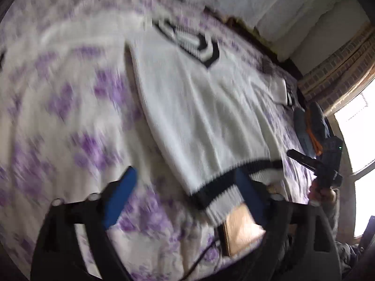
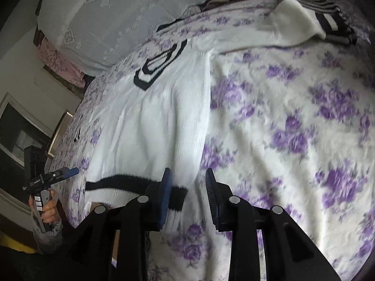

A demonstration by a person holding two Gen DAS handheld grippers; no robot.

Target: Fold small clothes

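Observation:
A white knit sweater (image 1: 199, 107) with a black-striped V-neck and a black band at the hem lies flat on the flowered bed cover (image 1: 70, 107). My left gripper (image 1: 185, 194) stands wide open just above the hem's near corner, its blue pads apart from the knit. In the right wrist view the sweater (image 2: 159, 121) lies left of centre, with one sleeve (image 2: 269, 30) stretched out to the far right. My right gripper (image 2: 188, 194) is open over the hem's other corner; the hem passes behind its left pad and nothing is pinched. A hand holds each gripper.
A white quilt (image 2: 105, 16) is piled at the head of the bed. A brown flat thing (image 1: 241, 229) and a black cable (image 1: 206, 253) lie at the near bed edge. A dark bundle with orange (image 1: 311, 126) sits near a bright window (image 1: 358, 135).

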